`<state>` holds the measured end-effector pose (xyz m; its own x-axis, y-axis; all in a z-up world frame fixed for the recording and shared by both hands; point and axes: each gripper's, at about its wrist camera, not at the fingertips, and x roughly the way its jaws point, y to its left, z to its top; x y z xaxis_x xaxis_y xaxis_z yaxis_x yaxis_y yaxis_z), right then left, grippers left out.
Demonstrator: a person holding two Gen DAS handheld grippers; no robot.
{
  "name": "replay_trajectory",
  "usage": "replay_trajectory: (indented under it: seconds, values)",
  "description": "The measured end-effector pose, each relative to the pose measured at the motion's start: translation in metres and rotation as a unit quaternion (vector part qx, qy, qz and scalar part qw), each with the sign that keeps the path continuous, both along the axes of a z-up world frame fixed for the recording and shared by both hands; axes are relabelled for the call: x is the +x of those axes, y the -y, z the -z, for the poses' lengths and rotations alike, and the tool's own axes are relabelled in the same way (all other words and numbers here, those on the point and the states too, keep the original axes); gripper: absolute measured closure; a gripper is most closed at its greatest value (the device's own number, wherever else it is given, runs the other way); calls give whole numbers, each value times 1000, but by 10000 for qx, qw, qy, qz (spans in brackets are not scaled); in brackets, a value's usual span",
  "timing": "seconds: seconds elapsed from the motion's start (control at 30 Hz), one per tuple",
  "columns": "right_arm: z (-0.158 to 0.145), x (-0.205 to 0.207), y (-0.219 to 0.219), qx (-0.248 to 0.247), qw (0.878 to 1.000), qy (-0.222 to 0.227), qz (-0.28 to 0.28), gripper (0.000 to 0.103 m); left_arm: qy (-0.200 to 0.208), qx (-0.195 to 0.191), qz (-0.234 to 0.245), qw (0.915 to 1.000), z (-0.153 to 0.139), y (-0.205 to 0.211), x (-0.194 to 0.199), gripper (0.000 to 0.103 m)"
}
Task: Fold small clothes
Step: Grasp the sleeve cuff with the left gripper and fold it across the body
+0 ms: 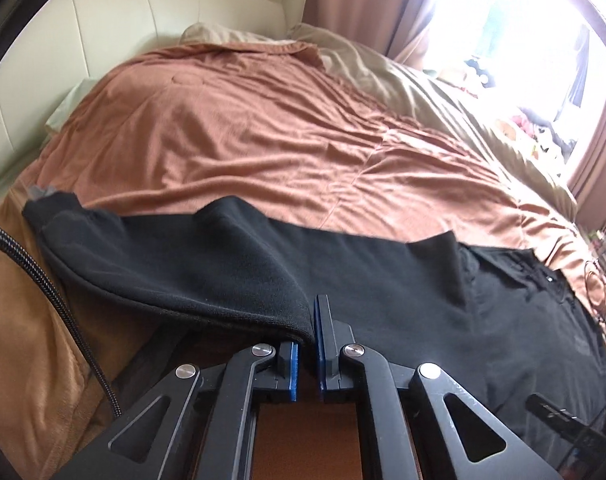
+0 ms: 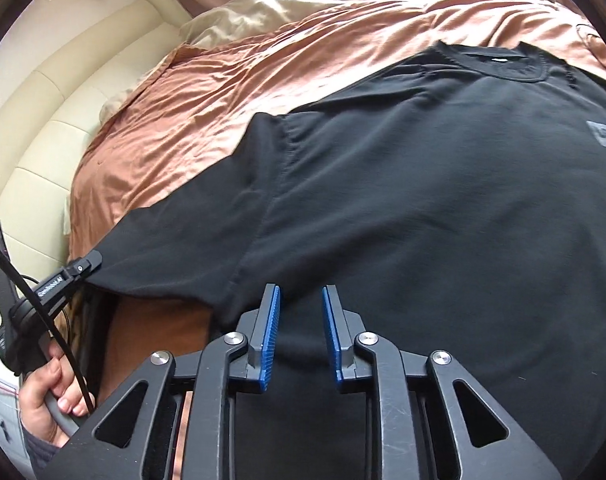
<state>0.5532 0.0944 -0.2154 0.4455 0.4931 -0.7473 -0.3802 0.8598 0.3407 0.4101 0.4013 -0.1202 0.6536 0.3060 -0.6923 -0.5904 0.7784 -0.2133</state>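
Left tongs (image 1: 306, 332) clamped on the sleeve hem of a soft, limp black cotton T-shirt (image 2: 423, 184); right tongs (image 2: 301, 320) slightly apart over its lower body, grip unclear; beyond both, shirt spread flat on rust-brown quilted bedspread (image 1: 243, 128); likely light, best pinched at hems.

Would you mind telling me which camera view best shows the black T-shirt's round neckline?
The right wrist view: the black T-shirt's neckline is fully visible there. The left wrist view shows only a sleeve and rumpled fabric.
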Motion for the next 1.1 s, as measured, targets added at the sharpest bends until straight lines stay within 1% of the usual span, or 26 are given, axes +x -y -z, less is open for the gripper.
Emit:
replay_trajectory:
  seconds: [0.3, 0.37, 0.43, 0.5, 0.6, 0.7, 0.73, 0.77, 0.8, 0.83, 0.87, 0.9, 0.97, 1.1]
  values:
    - [24, 30, -28, 390, 9981, -472, -18, 95, 289, 159, 281, 9991, -41, 20, 7, 98]
    - [31, 36, -33, 609, 9957, -694, -29, 95, 355, 154, 366, 9986, -50, 26, 10, 98]
    - [44, 41, -40, 965, 9900, -1008, -206, 95, 436, 130, 486, 9978, -59, 32, 14, 98]
    - [57, 47, -46, 1065, 9857, -1262, -339, 95, 495, 169, 667, 9964, -66, 43, 19, 98]
    - [52, 54, -45, 1181, 9837, -1238, -558, 95, 599, 302, 921, 9935, -78, 62, 25, 98]
    - [42, 53, -31, 1191, 9849, -1082, -638, 94, 672, 300, 1059, 9917, -85, 74, 31, 98]
    - [38, 54, -24, 1211, 9851, -1070, -595, 93, 690, 271, 1085, 9913, -85, 77, 33, 98]
    - [36, 54, -16, 1250, 9848, -1080, -539, 87, 718, 229, 1137, 9907, -87, 82, 36, 98]
    - [33, 54, -9, 1292, 9845, -1078, -494, 75, 735, 214, 1180, 9901, -88, 87, 38, 98]
    - [29, 53, 2, 1326, 9850, -1026, -405, 67, 748, 214, 1221, 9895, -89, 91, 38, 98]
    - [24, 52, 10, 1335, 9860, -946, -315, 51, 769, 221, 1283, 9885, -91, 97, 40, 98]
    - [17, 50, 20, 1326, 9877, -813, -175, 42, 796, 219, 1333, 9876, -93, 102, 40, 98]
    - [6, 44, 35, 1310, 9890, -694, -14, 41, 850, 205, 1451, 9855, -97, 113, 43, 98]
    - [-1, 38, 70, 1384, 9879, -642, 289, 41, 882, 116, 1667, 9820, -99, 136, 51, 98]
